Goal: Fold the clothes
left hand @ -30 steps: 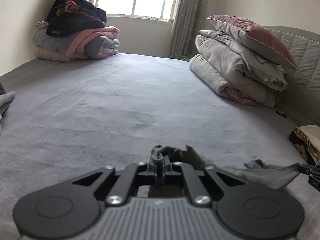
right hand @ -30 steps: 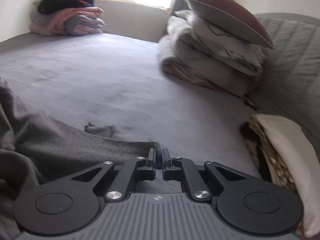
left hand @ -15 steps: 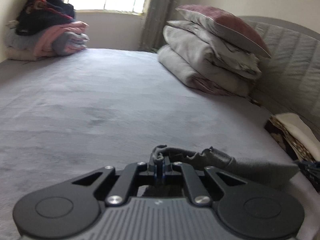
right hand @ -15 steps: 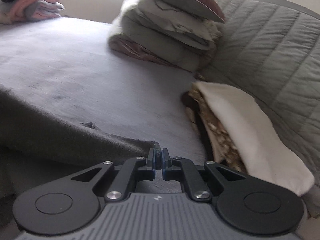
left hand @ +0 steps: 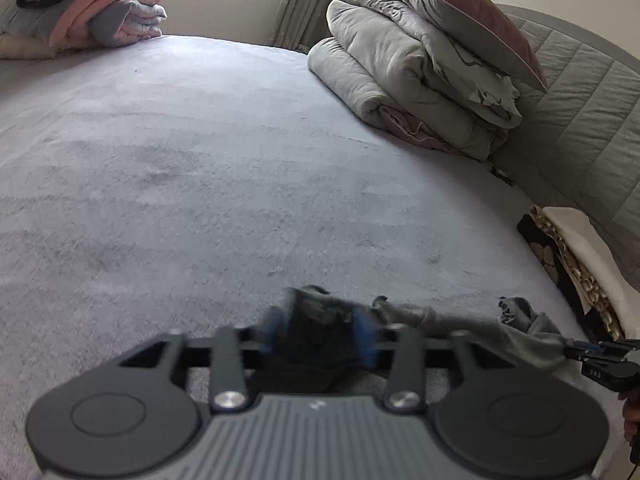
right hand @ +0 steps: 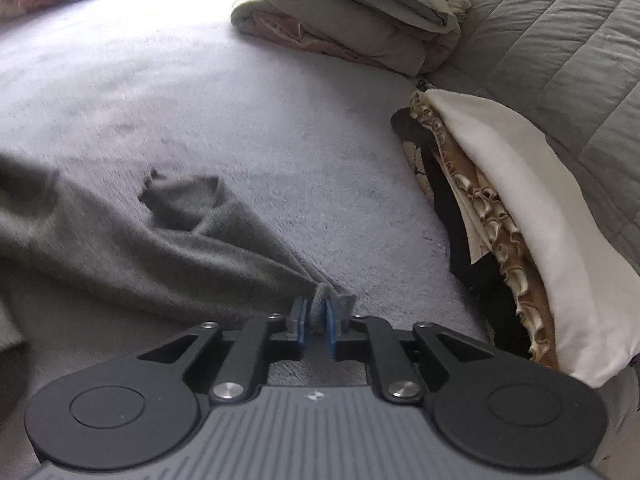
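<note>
A dark grey garment (right hand: 120, 248) lies spread low on the grey bed cover (left hand: 240, 152). In the left wrist view its bunched edge (left hand: 320, 320) sits loosely between the blue pads (left hand: 272, 328) of my left gripper (left hand: 319, 334), whose jaws are opening and stand well apart. The cloth runs right to my right gripper (left hand: 576, 350) at the frame edge. In the right wrist view my right gripper (right hand: 316, 322) has its jaws opening a little. A corner of the garment (right hand: 318, 304) stands in the narrow gap, slack.
A stack of folded cream, patterned and black clothes (right hand: 520, 208) lies close on the right by the quilted headboard (right hand: 560, 40). Folded duvets with a pillow (left hand: 420, 80) sit at the far right. A pile of folded bedding (left hand: 100, 16) sits at the far left under the window.
Both grippers sank toward the bed and tipped down with the garment. Both were shut on its edge; the left jaws now stand wide and the right ones have parted slightly.
</note>
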A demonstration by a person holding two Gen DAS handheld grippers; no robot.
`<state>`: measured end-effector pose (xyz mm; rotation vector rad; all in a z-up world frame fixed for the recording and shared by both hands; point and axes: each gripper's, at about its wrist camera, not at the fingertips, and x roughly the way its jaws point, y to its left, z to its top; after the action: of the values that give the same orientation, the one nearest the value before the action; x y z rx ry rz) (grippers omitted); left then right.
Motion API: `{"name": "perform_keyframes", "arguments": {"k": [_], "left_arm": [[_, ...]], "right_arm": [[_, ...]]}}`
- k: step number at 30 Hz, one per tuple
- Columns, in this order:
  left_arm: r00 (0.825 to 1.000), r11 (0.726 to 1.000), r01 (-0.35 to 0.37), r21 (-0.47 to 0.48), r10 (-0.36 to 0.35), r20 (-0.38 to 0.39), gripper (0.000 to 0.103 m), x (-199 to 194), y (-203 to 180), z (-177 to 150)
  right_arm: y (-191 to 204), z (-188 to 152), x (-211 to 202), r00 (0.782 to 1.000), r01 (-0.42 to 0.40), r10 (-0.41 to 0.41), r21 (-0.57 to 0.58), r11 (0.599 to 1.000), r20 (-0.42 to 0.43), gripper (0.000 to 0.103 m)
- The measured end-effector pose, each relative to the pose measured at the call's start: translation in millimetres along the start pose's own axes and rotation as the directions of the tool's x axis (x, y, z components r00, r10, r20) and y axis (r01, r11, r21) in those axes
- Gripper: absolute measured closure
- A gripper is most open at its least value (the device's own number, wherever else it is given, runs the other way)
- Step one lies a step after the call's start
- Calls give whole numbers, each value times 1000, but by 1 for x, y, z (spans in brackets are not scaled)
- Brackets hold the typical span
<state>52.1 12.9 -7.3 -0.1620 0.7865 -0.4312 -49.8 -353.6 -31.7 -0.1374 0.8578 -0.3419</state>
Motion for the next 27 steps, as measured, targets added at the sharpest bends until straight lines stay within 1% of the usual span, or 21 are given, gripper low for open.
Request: {"name": "perform_keyframes", "arguments": {"k": [1,3,4,5,7,9,11,14,16,19,21,23,27], "left_arm": [[1000,1000,-2,-2,2,-2,49,-2,0,-1],[1000,1000,-13,-6,13,-12,48,-5,2,-2],[1000,1000,-19,-10,19,-20,44,-7,4,-3],[999,1000,-26,-17,25,-27,40,-8,7,-4],[998,999,-41,-35,39,-48,39,-8,13,-6],[995,996,-62,-64,57,-84,39,-6,19,-9],[990,992,-77,-102,65,-123,39,-2,27,-13],[988,977,-52,-206,20,-156,41,2,42,-19],[986,959,-19,-284,-29,-163,42,4,52,-23],[981,916,35,-399,-108,-162,46,7,64,-30],[977,893,55,-447,-140,-160,48,8,69,-34],[976,886,56,-460,-145,-160,52,8,71,-36],[975,882,61,-467,-153,-161,56,8,75,-37]], "right_arm": [[-2,3,-3,1000,-19,19,19,1000,13,78],[-2,7,-11,997,-65,63,48,997,46,77],[-2,10,-14,994,-89,85,62,994,64,76],[0,12,-18,989,-126,120,72,989,82,75],[5,17,-22,975,-204,194,84,975,112,73],[9,22,-23,950,-297,283,101,950,131,73],[14,29,-19,916,-394,377,131,910,135,72],[23,37,-10,875,-484,469,172,858,121,72],[30,42,-4,849,-528,516,206,824,113,72],[34,51,11,804,-590,586,267,762,101,72],[36,56,22,776,-619,623,300,726,93,72],[38,58,31,767,-624,636,322,712,82,71],[40,58,44,765,-621,641,343,705,69,70]]}}
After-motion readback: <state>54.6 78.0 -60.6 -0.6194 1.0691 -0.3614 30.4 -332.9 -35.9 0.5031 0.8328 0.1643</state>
